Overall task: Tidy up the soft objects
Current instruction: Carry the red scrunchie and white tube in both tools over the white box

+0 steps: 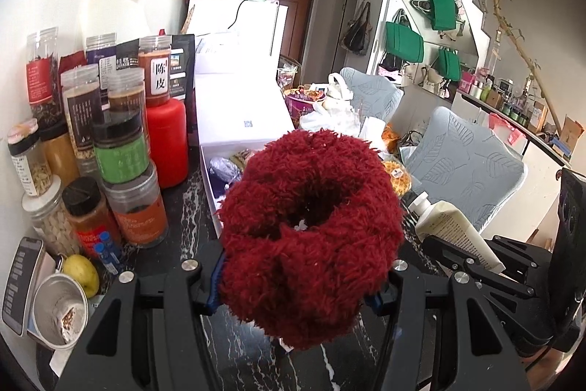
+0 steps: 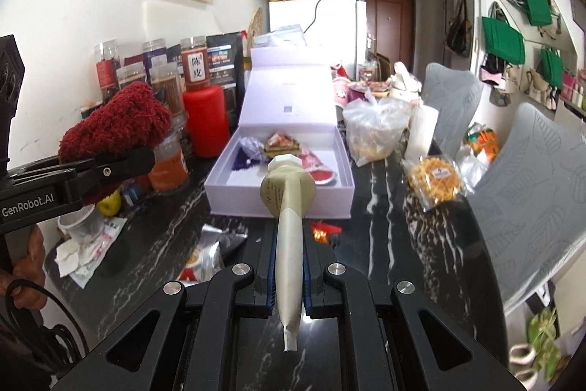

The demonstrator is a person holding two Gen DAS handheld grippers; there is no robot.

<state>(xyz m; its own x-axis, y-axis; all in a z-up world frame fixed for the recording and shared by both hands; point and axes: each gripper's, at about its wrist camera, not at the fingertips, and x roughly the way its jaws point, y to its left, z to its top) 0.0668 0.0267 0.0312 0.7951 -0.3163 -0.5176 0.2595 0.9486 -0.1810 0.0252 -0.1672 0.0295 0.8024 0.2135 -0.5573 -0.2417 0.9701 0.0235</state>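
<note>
My left gripper point(image 1: 293, 281) is shut on a fluffy dark red scrunchie point(image 1: 311, 237) and holds it above the black marble table; it also shows at the left of the right wrist view point(image 2: 113, 127). My right gripper point(image 2: 289, 281) is shut on a cream squeeze tube point(image 2: 289, 237) with a white cap, pointing at the open white box point(image 2: 278, 200). The tube also shows in the left wrist view point(image 1: 454, 229). The box holds a purple item point(image 2: 249, 152) and pink-red packets point(image 2: 315, 167).
Spice jars and a red bottle point(image 1: 166, 141) crowd the left wall. A yellow fruit point(image 1: 80, 272) and a tin cup point(image 1: 60, 310) sit near left. A wrapped waffle point(image 2: 436, 178), plastic bags point(image 2: 373, 131) and two grey chairs point(image 2: 538, 200) lie to the right.
</note>
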